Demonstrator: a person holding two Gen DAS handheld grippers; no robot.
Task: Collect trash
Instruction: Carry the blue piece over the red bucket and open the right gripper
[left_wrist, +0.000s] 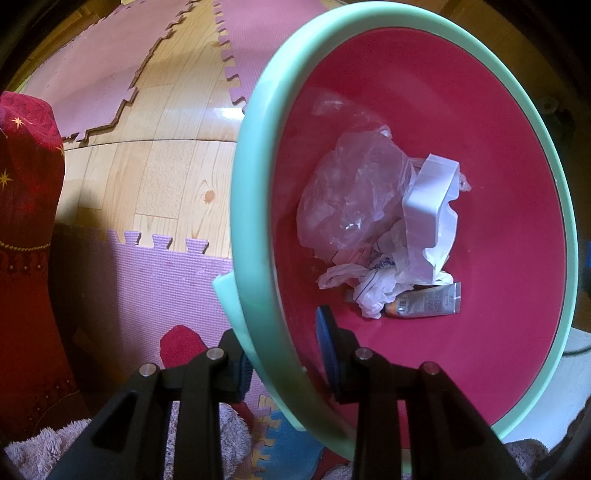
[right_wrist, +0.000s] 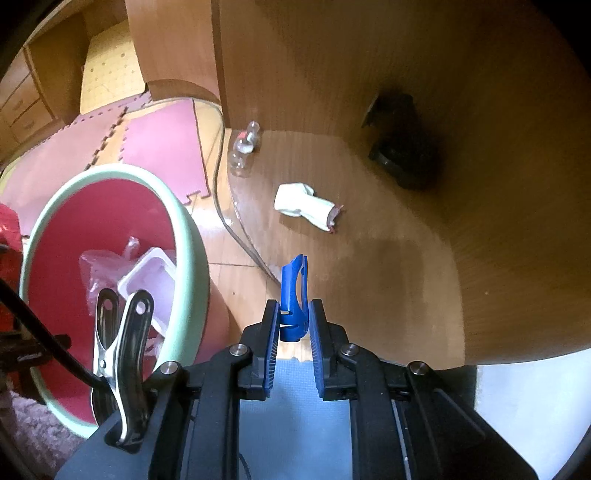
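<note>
My left gripper (left_wrist: 286, 354) is shut on the mint rim of a red bin (left_wrist: 255, 206) and holds it tilted. Inside lie a clear plastic bag (left_wrist: 351, 192), a white plastic tray (left_wrist: 432, 218), crumpled white wrappers (left_wrist: 373, 284) and a silver tube (left_wrist: 428, 301). The bin also shows in the right wrist view (right_wrist: 192, 236), at the left. My right gripper (right_wrist: 293, 332) is shut on a blue plastic clip (right_wrist: 294, 295) above the wooden table. A white crumpled packet (right_wrist: 306, 205) and a clear plastic bottle (right_wrist: 243, 149) lie on the table further off.
A round wooden table (right_wrist: 406, 258) fills the right wrist view, with a dark object (right_wrist: 402, 147) at its far side. Pink foam mats (left_wrist: 155, 277) and wood floor (left_wrist: 177, 155) lie beside the bin. A red cloth (left_wrist: 26, 221) stands at left. A metal clamp (right_wrist: 122, 350) is clipped on my right gripper's body.
</note>
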